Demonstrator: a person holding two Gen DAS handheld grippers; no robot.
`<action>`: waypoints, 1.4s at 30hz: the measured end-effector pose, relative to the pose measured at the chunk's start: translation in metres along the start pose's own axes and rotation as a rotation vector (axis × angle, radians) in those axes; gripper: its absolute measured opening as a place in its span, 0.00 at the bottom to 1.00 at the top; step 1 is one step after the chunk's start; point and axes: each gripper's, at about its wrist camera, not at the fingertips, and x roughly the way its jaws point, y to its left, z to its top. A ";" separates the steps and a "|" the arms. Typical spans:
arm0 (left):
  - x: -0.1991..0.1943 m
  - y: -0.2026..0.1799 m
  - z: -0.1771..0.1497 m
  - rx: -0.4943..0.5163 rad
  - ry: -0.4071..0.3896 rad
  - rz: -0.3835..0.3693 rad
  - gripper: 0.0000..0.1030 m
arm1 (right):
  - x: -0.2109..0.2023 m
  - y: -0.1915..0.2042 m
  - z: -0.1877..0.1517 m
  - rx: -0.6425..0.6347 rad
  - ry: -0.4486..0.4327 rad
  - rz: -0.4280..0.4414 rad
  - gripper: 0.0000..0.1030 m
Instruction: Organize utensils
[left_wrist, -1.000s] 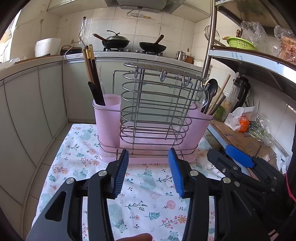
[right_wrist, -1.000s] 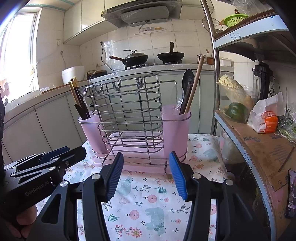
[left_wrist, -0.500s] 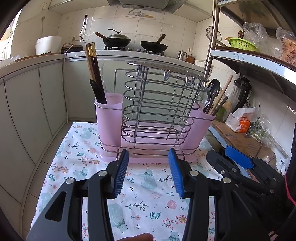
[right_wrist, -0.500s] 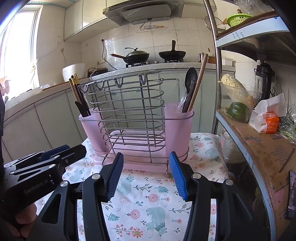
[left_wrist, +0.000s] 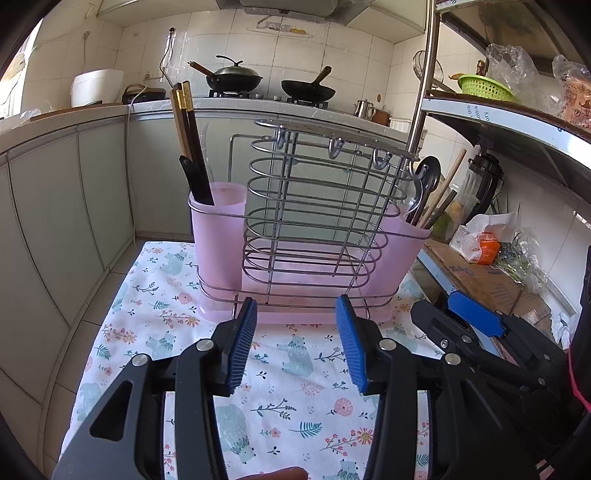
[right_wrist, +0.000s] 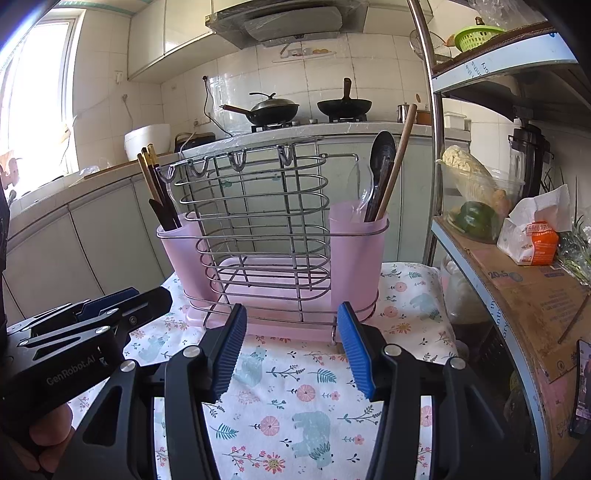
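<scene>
A home kitchen: two woks (left_wrist: 236, 79) sit on a gas stove at 12 o'clock under a hood (right_wrist: 291, 24), with white wall tiles, a rice cooker (left_wrist: 96, 88) at 10 o'clock, and vegetables (right_wrist: 474, 218) shelved at 3 o'clock.

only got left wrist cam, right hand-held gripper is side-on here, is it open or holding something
Observer: The right hand-held gripper is open and empty, facing the rack.
Operator: ok, whats in that clear tub past the rack, its a blur for me
Observer: The tub holds a cabbage and a green pepper.
</scene>
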 end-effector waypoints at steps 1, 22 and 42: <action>0.000 0.000 0.000 -0.001 0.000 0.000 0.44 | 0.000 0.000 0.000 0.000 0.001 0.001 0.49; 0.003 0.001 -0.003 -0.005 0.012 -0.003 0.44 | 0.003 -0.001 -0.002 0.001 0.008 0.005 0.49; 0.016 0.006 -0.008 -0.017 0.060 0.008 0.44 | 0.013 -0.005 -0.007 0.009 0.042 0.005 0.49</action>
